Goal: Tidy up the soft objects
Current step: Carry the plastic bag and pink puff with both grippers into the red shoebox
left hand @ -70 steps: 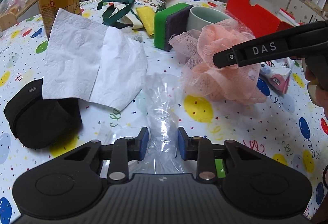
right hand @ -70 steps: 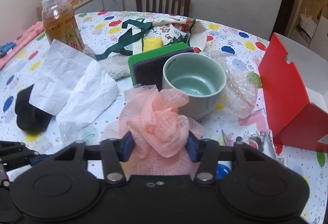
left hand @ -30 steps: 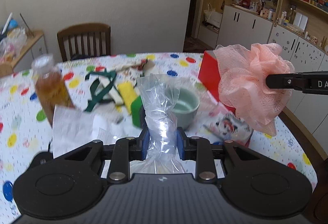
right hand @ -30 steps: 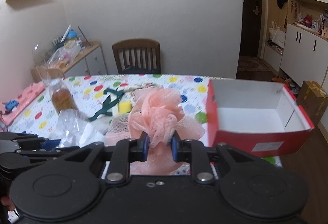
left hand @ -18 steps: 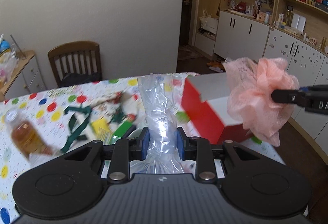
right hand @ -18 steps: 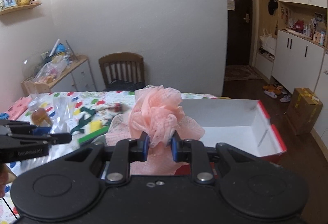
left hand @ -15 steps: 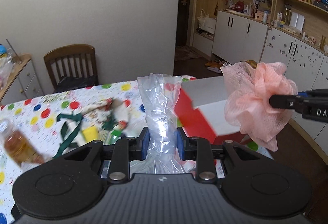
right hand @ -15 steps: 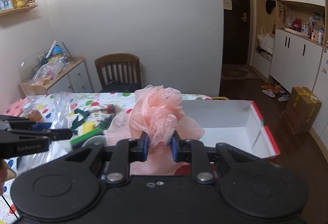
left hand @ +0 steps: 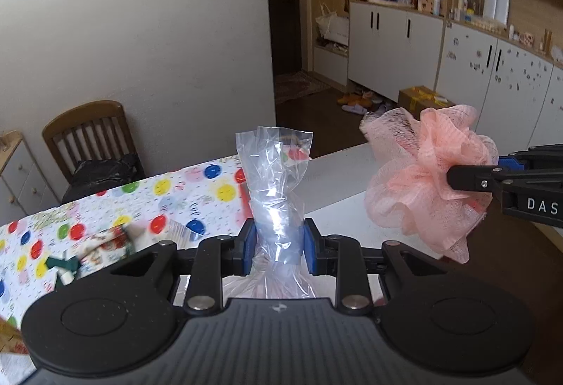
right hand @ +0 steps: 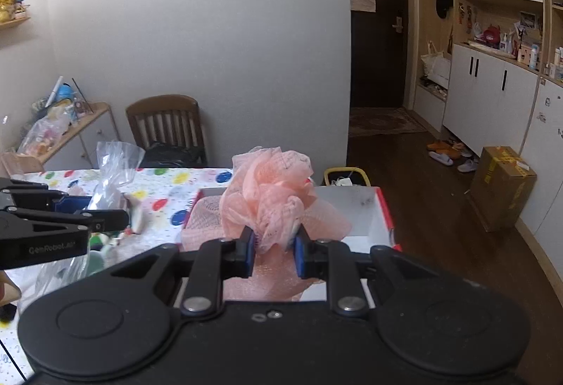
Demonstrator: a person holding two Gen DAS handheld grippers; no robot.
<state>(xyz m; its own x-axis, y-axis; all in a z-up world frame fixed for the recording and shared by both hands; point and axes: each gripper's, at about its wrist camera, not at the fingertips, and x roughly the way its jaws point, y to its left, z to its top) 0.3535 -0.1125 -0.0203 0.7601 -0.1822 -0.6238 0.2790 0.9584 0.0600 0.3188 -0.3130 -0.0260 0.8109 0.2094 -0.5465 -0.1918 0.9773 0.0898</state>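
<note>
Left wrist view, item one: left gripper (left hand: 278,246), jaws drawn close on the gathered waist of a clear plastic bag (left hand: 276,188). The bag's open mouth stands up toward 12 o'clock and its lower part bunches beneath the gripper; a pinch at the neck probably keeps the thin film from sliding out in carriage.

Item two: right gripper (right hand: 273,251), jaws narrow, blue pads sunk into a pink mesh bath pouf (right hand: 271,195). In the left wrist view the same pouf (left hand: 429,181) hangs at 3 o'clock on the tip of that gripper (left hand: 457,177), lifted off every surface. Pinching into the ruffles seems the only sure hold on so loose a ball.

Item three: red box (right hand: 383,209) with a white inside, open, on the bench (right hand: 169,188) directly past the pouf at 12 o'clock in the right wrist view. Its open top facing up suggests it is the receptacle for the soft things; the pouf is over its near part, not yet in it.

Item four: spotted cloth on the bench, with blurred clutter at 9 o'clock, not identifiable.

Item five: wooden chair (right hand: 165,124) at the far side, 11 o'clock, unused.
</note>
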